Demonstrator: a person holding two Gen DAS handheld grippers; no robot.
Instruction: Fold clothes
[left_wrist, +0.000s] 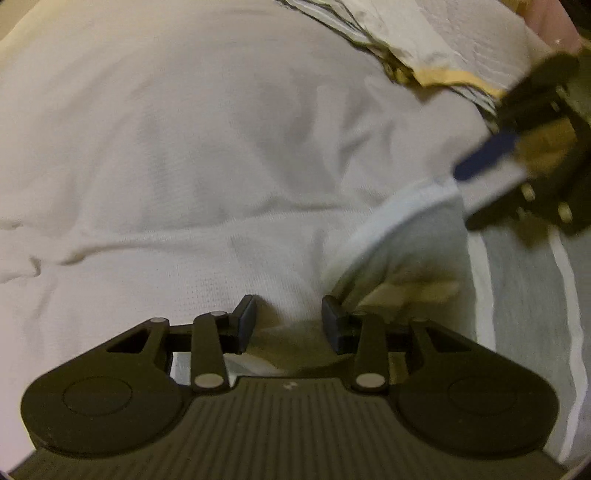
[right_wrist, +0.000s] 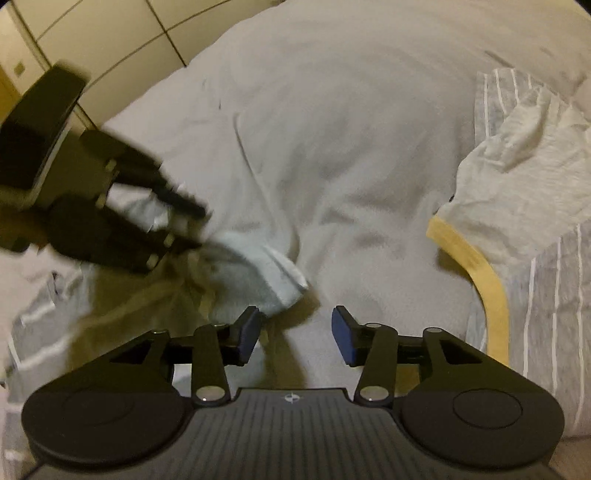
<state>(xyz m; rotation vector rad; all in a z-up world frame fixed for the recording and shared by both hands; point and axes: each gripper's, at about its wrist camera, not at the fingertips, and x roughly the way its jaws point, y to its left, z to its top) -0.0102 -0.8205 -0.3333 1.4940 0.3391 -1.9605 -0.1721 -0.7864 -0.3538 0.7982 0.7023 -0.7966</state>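
Shirt: white shirt (left_wrist: 192, 177) spread across the striped bedsheet (right_wrist: 546, 288)
Left gripper (left_wrist: 288, 321): jaws apart, nothing held
Right gripper (right_wrist: 295, 332): jaws apart too
Writing: none readable

No words, no numbers, no brand names to read anywhere here. Closest thing to a sign: a small pale emblem (left_wrist: 289, 385) on the ribbed black body of the left gripper (left_wrist: 289, 325), right behind the gap between its jaws, too tiny and soft to make out. Same story in the right wrist view, a little round mark (right_wrist: 291, 397) on the right gripper (right_wrist: 296, 334) body, centred behind its jaws, looks like a circle with a cross through it, no letters legible. The clothes ahead of both jaws carry stripes only, no print or label that shows.
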